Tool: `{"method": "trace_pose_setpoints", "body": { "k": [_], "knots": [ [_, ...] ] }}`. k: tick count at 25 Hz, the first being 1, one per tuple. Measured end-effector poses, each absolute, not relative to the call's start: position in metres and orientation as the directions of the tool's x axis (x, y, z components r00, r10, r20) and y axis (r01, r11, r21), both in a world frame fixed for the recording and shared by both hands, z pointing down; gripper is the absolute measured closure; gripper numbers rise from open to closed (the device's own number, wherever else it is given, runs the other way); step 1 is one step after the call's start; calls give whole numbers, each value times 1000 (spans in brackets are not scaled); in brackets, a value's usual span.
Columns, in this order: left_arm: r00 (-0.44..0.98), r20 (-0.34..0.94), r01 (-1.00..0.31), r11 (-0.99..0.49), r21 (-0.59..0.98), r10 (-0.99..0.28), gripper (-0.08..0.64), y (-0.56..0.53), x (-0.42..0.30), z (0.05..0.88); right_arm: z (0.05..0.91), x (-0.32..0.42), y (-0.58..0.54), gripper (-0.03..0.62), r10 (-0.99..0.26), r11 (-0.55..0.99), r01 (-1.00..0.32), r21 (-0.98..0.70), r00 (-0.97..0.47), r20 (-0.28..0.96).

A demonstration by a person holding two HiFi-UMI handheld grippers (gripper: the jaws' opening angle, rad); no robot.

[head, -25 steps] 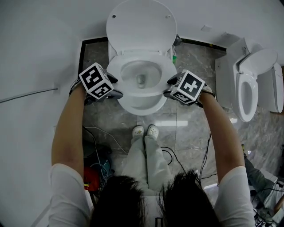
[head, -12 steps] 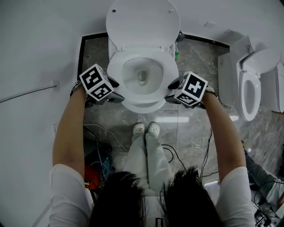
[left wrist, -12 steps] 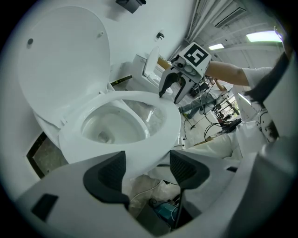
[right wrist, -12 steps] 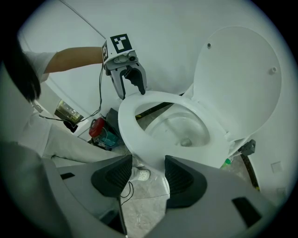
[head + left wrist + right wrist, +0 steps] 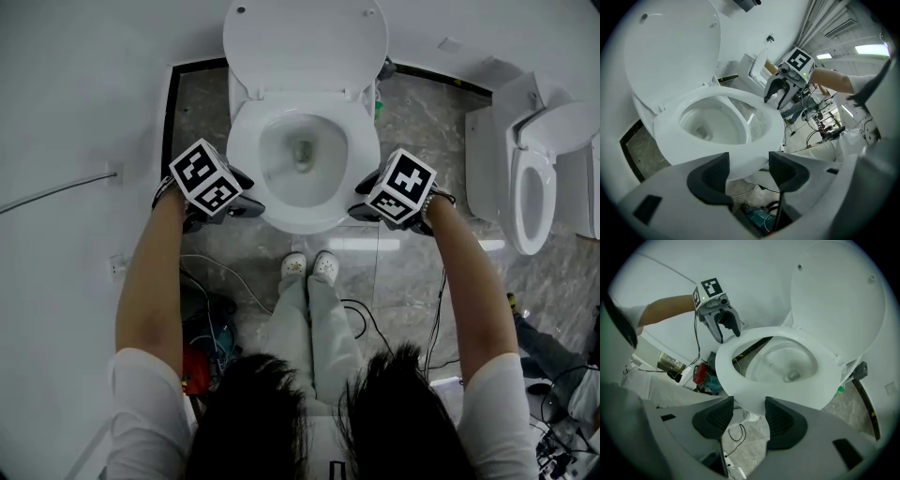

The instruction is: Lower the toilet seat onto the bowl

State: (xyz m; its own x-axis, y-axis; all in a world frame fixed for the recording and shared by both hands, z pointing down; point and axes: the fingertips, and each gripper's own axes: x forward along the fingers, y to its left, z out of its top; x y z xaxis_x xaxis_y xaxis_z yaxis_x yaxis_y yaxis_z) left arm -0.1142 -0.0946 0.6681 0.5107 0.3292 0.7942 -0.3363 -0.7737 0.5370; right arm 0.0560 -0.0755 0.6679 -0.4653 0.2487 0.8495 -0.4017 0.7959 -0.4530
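One white toilet stands against the wall, seen from above, with its lid (image 5: 305, 42) raised and leaning back at the wall. The toilet seat (image 5: 300, 221) is an oval ring lying roughly level over the bowl (image 5: 302, 155). Its long axis runs from the hinge by the wall toward the person. The rounded front end points at the person's two white shoes (image 5: 293, 266) on the grey marbled floor (image 5: 412, 122). Whether the ring rests fully on the bowl's rim cannot be told.

There are two grippers, one at each side of the seat's front half, and each carries one black-and-white marker cube. The left gripper (image 5: 246, 197) sits at the ring's left edge and the right gripper (image 5: 364, 195) at its right edge, both pointing down and inward.

In the left gripper view, the two dark pads (image 5: 712, 173) stand apart, having just been closing a little. The seat's outer edge (image 5: 761, 115) crosses the gap at their tips, and neither pad presses on it. In the right gripper view, the two pads (image 5: 780, 418) also stand apart. The ring's edge (image 5: 729, 362) lies across their mouth in the same way, and it is not pinched.

A second toilet (image 5: 530, 192), its lid also up, stands well apart at the right. Loose cables (image 5: 361, 323) trail over the floor near the person's feet.
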Motion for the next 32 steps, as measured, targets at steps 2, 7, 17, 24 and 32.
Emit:
{"method": "trace_pose_setpoints", "body": {
  "k": [2, 7, 17, 24, 32],
  "knots": [
    [514, 797, -355, -766, 536, 319, 304, -95, -115, 673, 672, 57, -78, 374, 251, 753, -444, -486, -489, 835],
    [527, 801, -438, -716, 544, 286, 360, -98, -114, 685, 686, 63, -87, 470, 197, 681, -531, -504, -530, 825],
    [514, 845, -616, -621, 485, 151, 479, -102, -125, 719, 720, 64, -89, 538, 119, 605, -660, -445, -478, 870],
    [494, 866, -691, -570, 445, 77, 530, -101, -131, 738, 738, 64, -88, 552, 73, 555, -703, -444, -490, 869],
    [456, 888, -720, -560, 410, 63, 551, -97, -132, 760, 761, 68, -89, 565, 19, 421, -775, -472, -512, 859]
  ]
}}
